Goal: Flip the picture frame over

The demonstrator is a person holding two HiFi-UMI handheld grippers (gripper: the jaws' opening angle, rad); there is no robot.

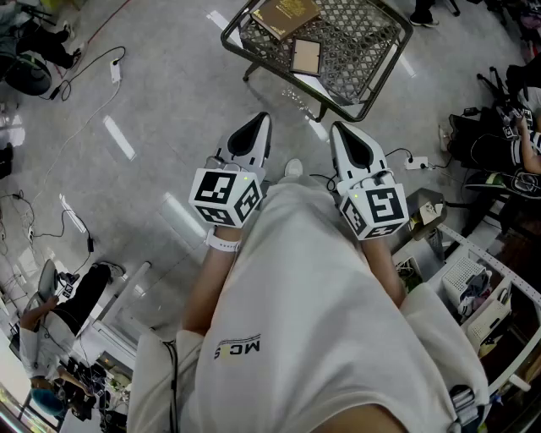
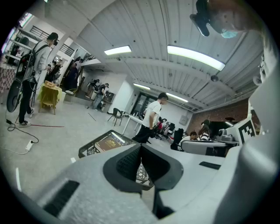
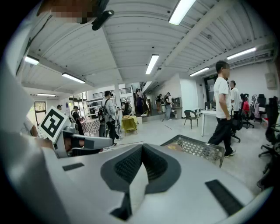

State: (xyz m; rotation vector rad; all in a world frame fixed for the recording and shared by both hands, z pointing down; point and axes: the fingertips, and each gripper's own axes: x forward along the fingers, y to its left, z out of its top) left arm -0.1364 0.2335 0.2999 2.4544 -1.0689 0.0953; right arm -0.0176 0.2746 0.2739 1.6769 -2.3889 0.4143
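A black wire-mesh table (image 1: 382,52) stands on the floor ahead of me. On it lie a large brown picture frame (image 1: 286,13) and a smaller tan frame (image 1: 306,56). The large frame shows on the mesh table (image 2: 89,148) in the left gripper view as a brown frame (image 2: 109,141). My left gripper (image 1: 261,120) and right gripper (image 1: 338,128) are held side by side in front of my white shirt, well short of the table. Both have their jaws together with nothing between them, as the left gripper (image 2: 141,148) and right gripper (image 3: 142,148) show in their own views.
Cables and a power strip (image 1: 116,71) trail over the grey floor at left. A white socket block (image 1: 416,162) and seated people (image 1: 520,127) are at right, shelving (image 1: 473,283) at lower right. A person (image 3: 224,105) walks past the mesh table (image 3: 194,148).
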